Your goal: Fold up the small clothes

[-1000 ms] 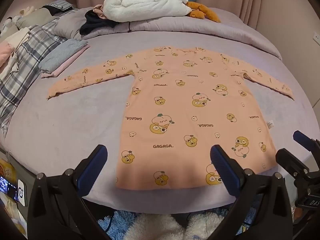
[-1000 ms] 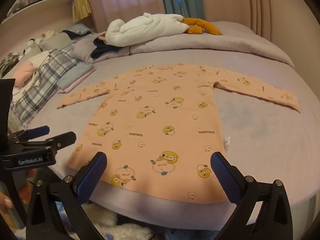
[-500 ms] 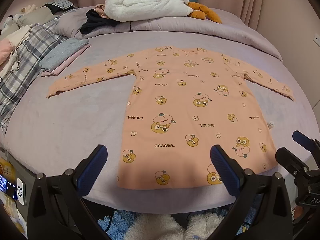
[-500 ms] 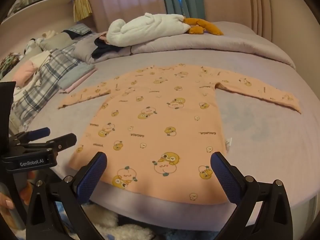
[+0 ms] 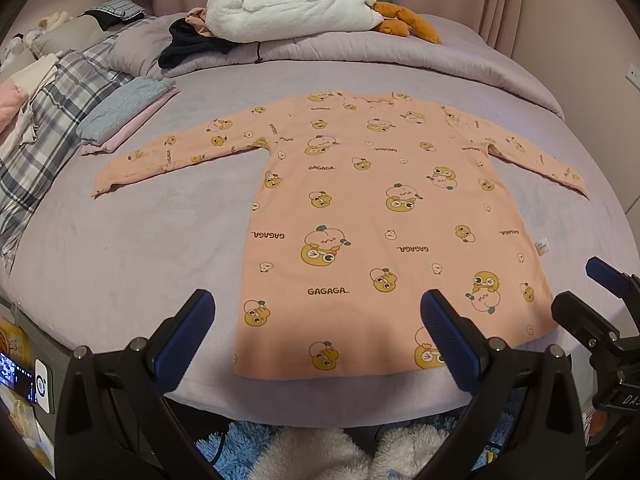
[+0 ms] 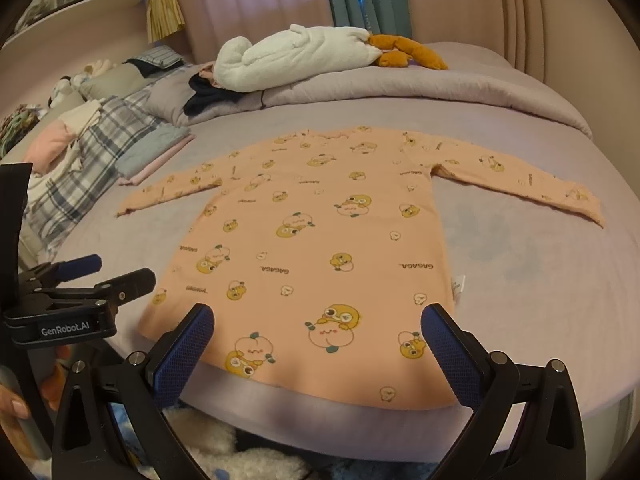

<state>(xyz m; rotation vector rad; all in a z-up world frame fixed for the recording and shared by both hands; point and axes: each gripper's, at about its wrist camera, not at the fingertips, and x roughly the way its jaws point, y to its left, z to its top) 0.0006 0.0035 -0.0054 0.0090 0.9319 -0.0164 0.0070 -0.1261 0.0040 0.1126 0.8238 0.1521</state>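
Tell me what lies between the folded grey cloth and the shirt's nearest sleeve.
Only bare lilac bedcover; in the left wrist view, nothing sits between the grey cloth and the shirt.

"GAGAGA" on nightshirt point(image 5: 376, 216); "GenRobot.AI" on left claw point(image 6: 112, 276)

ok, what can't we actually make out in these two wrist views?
- Care tag on the peach top: print too small to read in either view.
- Dark garment: mostly hidden under the white plush; type unclear.
- Floor by the bed: blocked by the left tool and right tool, both open.
- Screen at the left view's edge: cut off, unreadable.
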